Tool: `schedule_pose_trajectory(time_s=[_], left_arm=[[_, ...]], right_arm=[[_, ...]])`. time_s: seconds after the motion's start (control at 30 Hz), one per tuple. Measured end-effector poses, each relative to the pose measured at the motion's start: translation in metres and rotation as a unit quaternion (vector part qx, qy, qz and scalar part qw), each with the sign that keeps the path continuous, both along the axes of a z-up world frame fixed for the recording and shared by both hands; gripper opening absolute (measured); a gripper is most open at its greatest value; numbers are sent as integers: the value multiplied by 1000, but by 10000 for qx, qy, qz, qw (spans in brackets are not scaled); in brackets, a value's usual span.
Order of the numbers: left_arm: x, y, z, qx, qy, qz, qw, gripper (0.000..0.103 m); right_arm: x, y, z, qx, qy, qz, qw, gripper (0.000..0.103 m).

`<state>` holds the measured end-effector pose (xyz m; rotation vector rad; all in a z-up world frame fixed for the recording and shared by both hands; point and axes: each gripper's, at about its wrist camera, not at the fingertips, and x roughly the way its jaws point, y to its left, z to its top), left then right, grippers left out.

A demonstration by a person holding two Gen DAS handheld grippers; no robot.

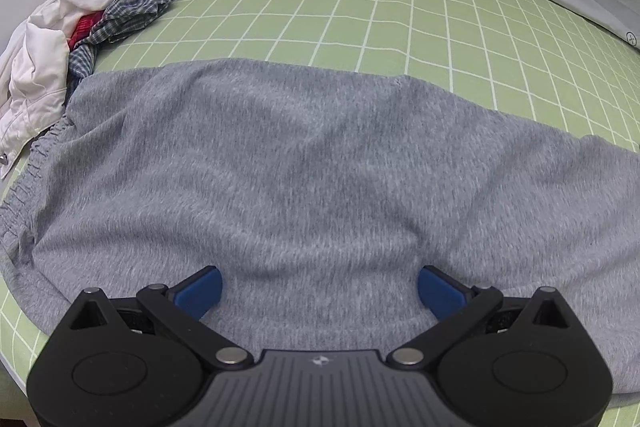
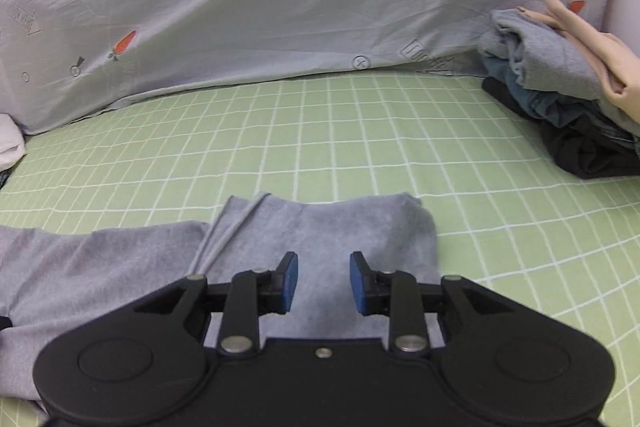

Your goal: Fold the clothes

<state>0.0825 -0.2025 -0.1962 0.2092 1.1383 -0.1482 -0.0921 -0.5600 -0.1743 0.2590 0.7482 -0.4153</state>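
Observation:
Grey sweatpants [image 1: 304, 163] lie spread flat on the green checked sheet [image 1: 400, 7], their gathered waistband at the left edge. My left gripper [image 1: 320, 291] hangs wide open just above the grey cloth, nothing between its blue pads. In the right wrist view the leg end of the same grey sweatpants [image 2: 320, 227] lies folded over on the sheet. My right gripper [image 2: 324, 279] hovers over that end with a narrow gap between its pads and no cloth pinched in it.
A heap of unfolded clothes [image 1: 60, 39], white, plaid and red, sits at the far left. A stack of folded clothes [image 2: 560, 107] stands at the far right with a person's hand [image 2: 588, 43] resting on it. A pale printed sheet [image 2: 280, 7] rises behind the bed.

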Motion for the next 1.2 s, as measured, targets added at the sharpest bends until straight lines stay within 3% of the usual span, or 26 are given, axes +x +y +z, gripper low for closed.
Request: schedule_pose_trajectory(time_s=[0.1,0.17,0.37,0.43,0.53,0.63,0.8,0.93,1.03,1.1,1.2], left_arm=[[6,-1,5,78,-83,-52,9999,103],[7,1,6,99,-111,-68,9999,103],[7,13,-1,80,30,-129,9999,103],[8,17,-3,-13,70,-140,9999,103],[11,23,-6,-205,141,-134,9996,103],[10,24,-6,-291,118,-227,9992,103],[9,25,-7,-364,21,-431,9984,103],[12,25,-7,-389,-10,-577,9976,103],[12,27,-7,-415,-33,-662,9969,103],[12,29,-7,-437,-48,-716,9965,103],[11,43,-3,-583,-87,-677,9960,103]], right_arm=[[24,23,-11,190,39,324,9993,32],[38,32,-17,256,73,390,9989,44],[63,48,-34,11,529,367,9979,44],[62,54,-36,-163,597,418,9972,41],[60,52,-33,-56,542,413,9977,7],[51,48,-25,39,357,247,9990,6],[29,66,8,-244,-256,494,9982,6],[24,83,18,-387,-355,769,9957,6],[33,87,0,-176,16,796,9967,10],[39,89,-15,5,314,764,9966,23],[38,100,-23,-138,577,708,9957,45]])
